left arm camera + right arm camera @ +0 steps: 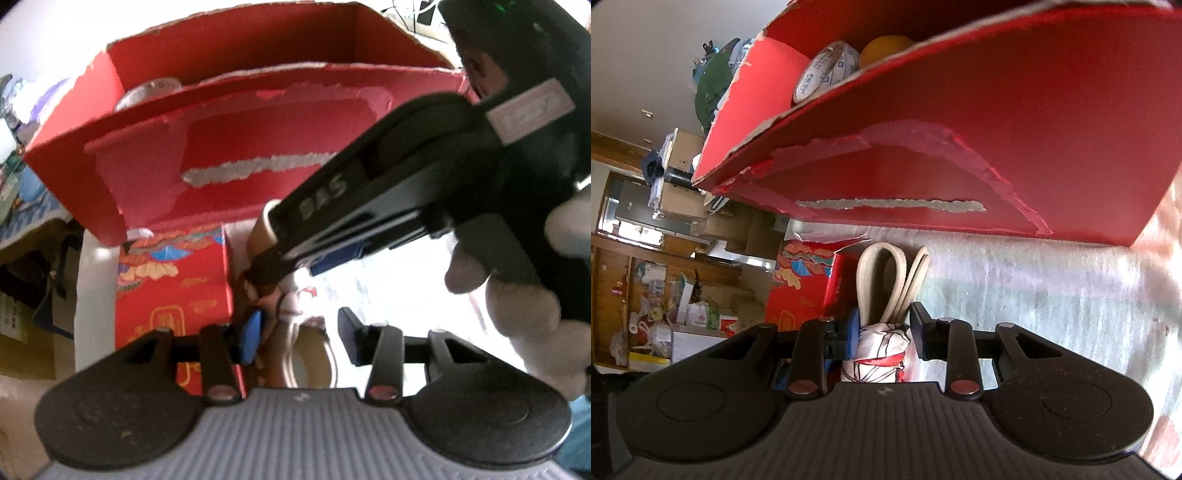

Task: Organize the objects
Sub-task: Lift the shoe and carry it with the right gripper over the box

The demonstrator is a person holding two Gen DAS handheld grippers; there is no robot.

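Right gripper: the right gripper (882, 332) is pinching a white cloth bundle with red and dark line print (877, 352) between its blue finger pad and its black finger, the bundle sitting close to the camera.
Beige loop: a beige folded strap or handle (882, 280) is rising out of the bundle just beyond the fingertips, leaning toward the box wall.
Left gripper: the left gripper (301, 336) is standing spread, its fingers well apart with nothing gripped; a tan rounded rim is showing in the gap, blurred.
Bundle from the left: the same cloth bundle (291, 299) is hanging just ahead of the left fingertips, clamped by the right gripper (266, 269) crossing in from the upper right.
Patterned box: a smaller red carton with fan print (173, 291) is lying beside the bundle, to its left.
Red box: a large open red cardboard box with torn edges (997, 147) is standing farther off; a roll of printed tape (827, 70) and an orange round fruit (886, 48) are lying inside.
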